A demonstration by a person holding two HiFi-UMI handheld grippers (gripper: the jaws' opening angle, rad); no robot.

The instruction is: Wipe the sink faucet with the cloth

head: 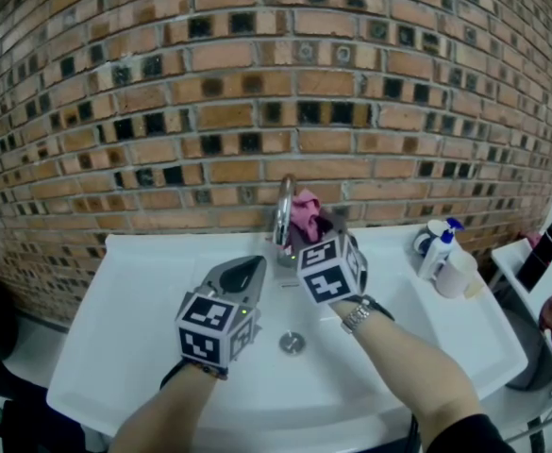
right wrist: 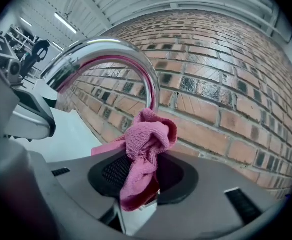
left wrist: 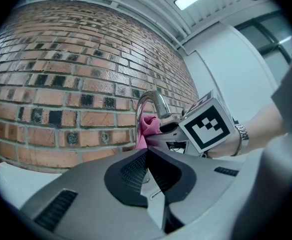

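Right now the right hand-held gripper (head: 315,232) is clamped on a bunched pink cloth (head: 305,213). The fabric fills the gap between its jaws, with a rounded wad sticking up past the tips and a tail hanging down in front of the pads. It holds the cloth at the back of the white sink (head: 143,291), right at the curved chrome faucet (head: 283,206). From the head view, the wad sits on the right side of the faucet's upright stem. In the right gripper view the stem drops straight down behind the wad while the arch sweeps overhead to the left. The cloth looks pressed to the metal, but I cannot be sure they actually touch.

The left hand-held gripper (head: 249,274) has its jaws fully together with nothing between them. It hovers level over the basin, just left of the faucet and a little nearer the person, pointing toward the brick wall (head: 257,83) behind the sink. The two grippers are close together but apart.

The drain (head: 292,343) lies in the basin floor, below and between the two forearms. A metal watch (head: 356,316) circles the right wrist. On the sink's right rim, well away from the faucet, stands a white bottle with a blue top (head: 439,248), beside another pale container.
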